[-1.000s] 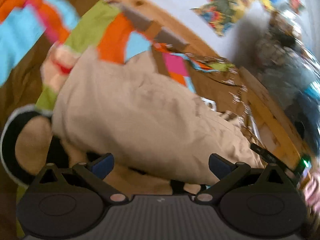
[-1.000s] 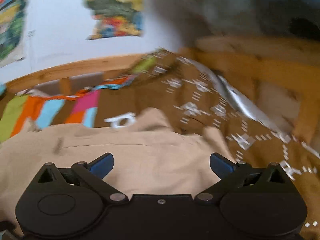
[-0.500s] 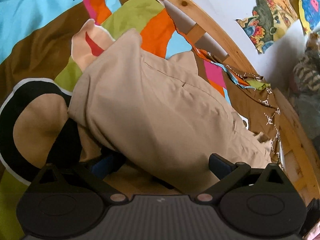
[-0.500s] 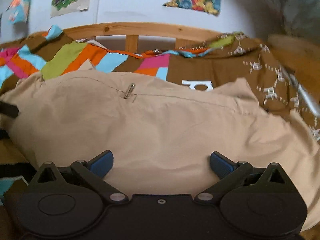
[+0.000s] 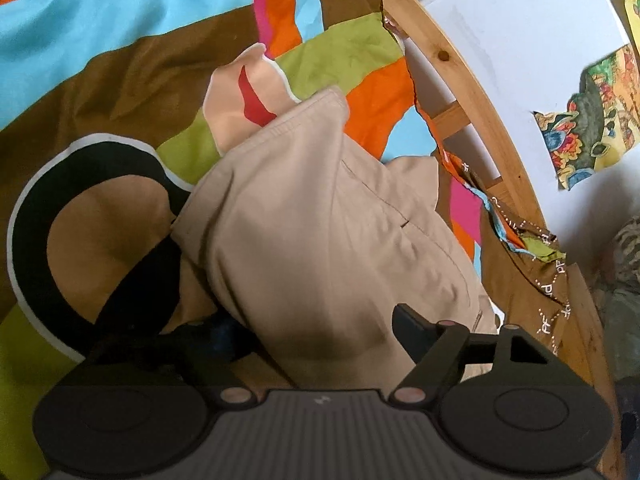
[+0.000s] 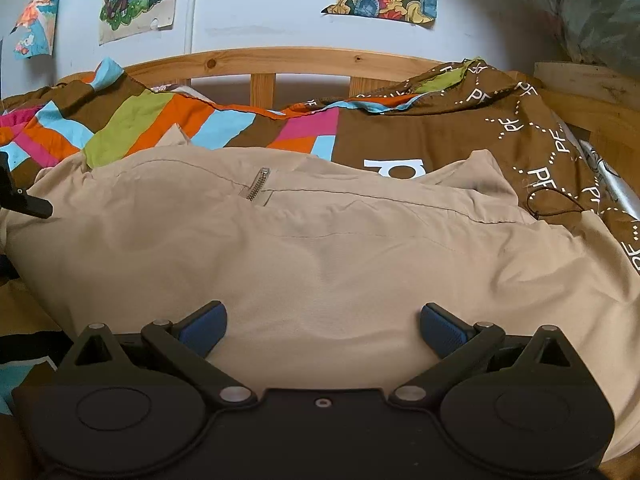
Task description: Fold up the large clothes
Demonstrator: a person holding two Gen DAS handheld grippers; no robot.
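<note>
Right tool [image 6: 322, 330] gapes against beige garment [image 6: 320, 240].

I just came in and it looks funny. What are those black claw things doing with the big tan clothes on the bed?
A person holds a gripper in each hand and is folding a big tan jacket that lies on a colourful bedspread. The right gripper is open, right at the jacket's near edge, gripping nothing. The left gripper is at the jacket's other end, with cloth bunched over one finger, so its grip cannot be judged. The jacket is still lumpy, not neatly folded.
</note>
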